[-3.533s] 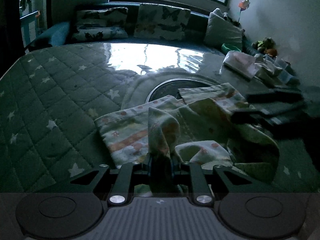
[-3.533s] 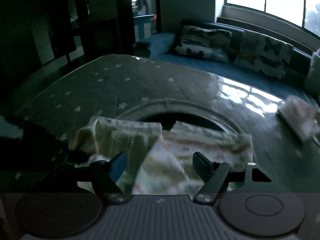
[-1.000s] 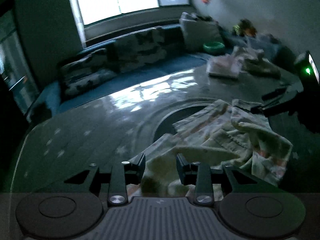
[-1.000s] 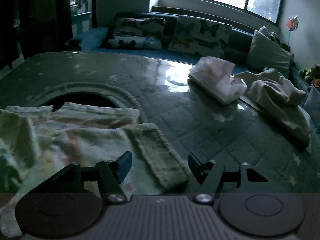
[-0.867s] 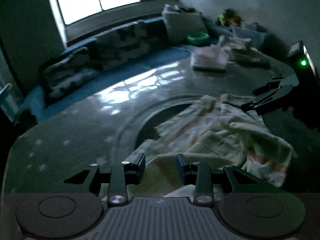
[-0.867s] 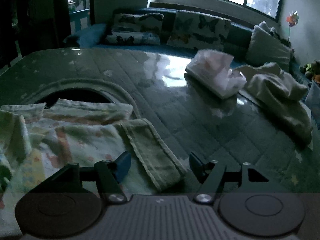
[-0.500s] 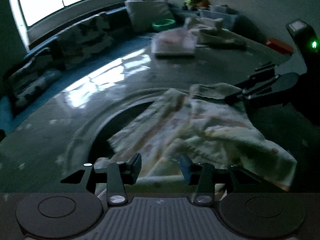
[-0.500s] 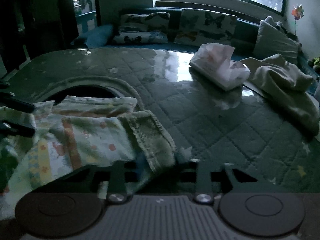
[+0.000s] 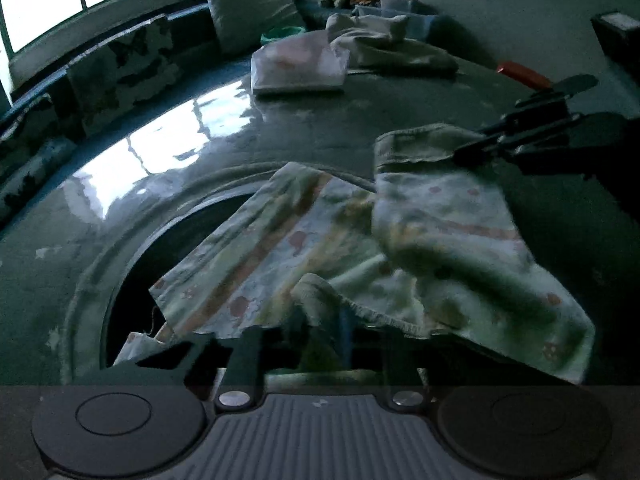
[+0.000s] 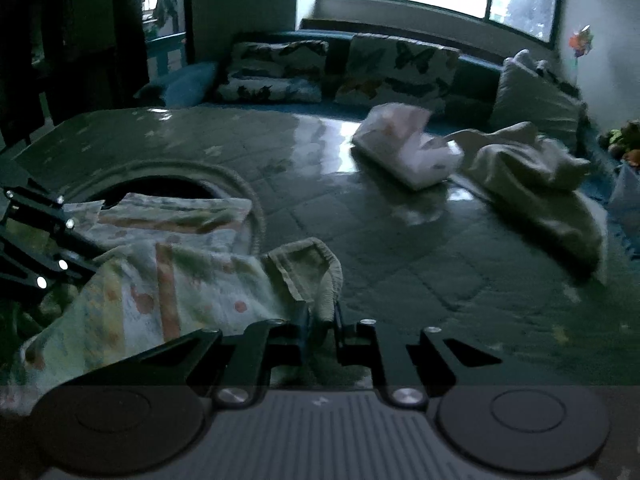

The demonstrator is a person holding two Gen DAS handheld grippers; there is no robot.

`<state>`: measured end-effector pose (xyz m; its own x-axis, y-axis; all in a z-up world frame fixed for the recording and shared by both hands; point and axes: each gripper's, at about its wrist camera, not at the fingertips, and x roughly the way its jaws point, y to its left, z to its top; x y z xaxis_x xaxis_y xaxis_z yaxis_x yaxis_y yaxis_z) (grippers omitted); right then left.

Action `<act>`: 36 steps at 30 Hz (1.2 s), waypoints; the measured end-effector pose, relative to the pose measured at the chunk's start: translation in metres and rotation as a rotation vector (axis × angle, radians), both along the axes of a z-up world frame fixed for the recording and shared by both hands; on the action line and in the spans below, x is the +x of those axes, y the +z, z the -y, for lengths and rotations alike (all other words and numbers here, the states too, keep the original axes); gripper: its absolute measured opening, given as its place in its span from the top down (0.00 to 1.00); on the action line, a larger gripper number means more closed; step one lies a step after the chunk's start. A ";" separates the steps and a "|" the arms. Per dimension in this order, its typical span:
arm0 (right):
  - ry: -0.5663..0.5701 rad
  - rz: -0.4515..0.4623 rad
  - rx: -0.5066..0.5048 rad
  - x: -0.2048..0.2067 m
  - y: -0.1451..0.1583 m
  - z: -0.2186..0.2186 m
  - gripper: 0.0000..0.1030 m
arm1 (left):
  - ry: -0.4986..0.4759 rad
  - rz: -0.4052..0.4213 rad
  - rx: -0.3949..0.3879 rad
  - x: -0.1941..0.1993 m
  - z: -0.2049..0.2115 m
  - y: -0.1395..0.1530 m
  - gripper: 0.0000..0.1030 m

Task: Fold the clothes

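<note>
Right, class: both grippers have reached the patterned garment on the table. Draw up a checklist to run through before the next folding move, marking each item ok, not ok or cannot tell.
1. Left gripper has cloth between its jaws, which are closing: ok.
2. Right gripper has the ribbed waistband between its jaws, which are closing: ok.
3. Patterned garment lies flat and smooth: not ok, it is bunched and rumpled.
4. Each gripper holds only one layer: cannot tell.
5. Bare table beside the garment for laying it out: ok.
6. Folded pile and crumpled cloth lie apart from the garment: ok.
</note>
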<state>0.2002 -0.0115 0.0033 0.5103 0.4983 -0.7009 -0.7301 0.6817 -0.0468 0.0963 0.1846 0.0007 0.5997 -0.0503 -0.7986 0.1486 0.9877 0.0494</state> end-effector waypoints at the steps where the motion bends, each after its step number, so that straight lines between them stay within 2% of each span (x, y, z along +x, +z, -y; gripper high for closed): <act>1: -0.011 0.010 -0.001 -0.001 0.002 0.005 0.89 | 0.012 0.006 0.002 -0.001 0.001 0.001 0.89; 5: -0.060 0.035 -0.003 -0.004 0.009 0.028 0.90 | 0.098 0.071 -0.009 -0.010 -0.004 0.016 0.91; 10: -0.118 0.075 -0.030 -0.016 0.018 0.065 0.90 | 0.243 0.189 -0.018 -0.039 -0.026 0.052 0.92; 17: -0.184 0.120 -0.058 -0.041 0.026 0.108 0.90 | 0.548 0.325 0.007 -0.108 -0.076 0.097 0.92; 22: -0.230 0.157 -0.071 -0.051 0.034 0.131 0.90 | 0.779 0.373 0.024 -0.170 -0.104 0.116 0.92; 26: -0.260 0.190 -0.098 -0.056 0.038 0.146 0.91 | 0.920 0.378 0.026 -0.219 -0.115 0.119 0.92; 29: -0.283 0.207 -0.116 -0.059 0.041 0.156 0.91 | 1.003 0.342 0.024 -0.251 -0.116 0.113 0.92; 33: -0.309 0.204 -0.149 -0.063 0.037 0.168 0.91 | 1.106 0.253 0.011 -0.290 -0.118 0.103 0.92; 36: -0.323 0.171 -0.192 -0.062 0.024 0.173 0.91 | 1.164 0.154 0.012 -0.305 -0.122 0.086 0.92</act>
<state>0.1380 -0.1848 0.0270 0.7362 0.1619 -0.6571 -0.4510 0.8413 -0.2980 -0.2084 0.3067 0.0863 0.3692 0.5995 -0.7101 -0.8523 0.5230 -0.0015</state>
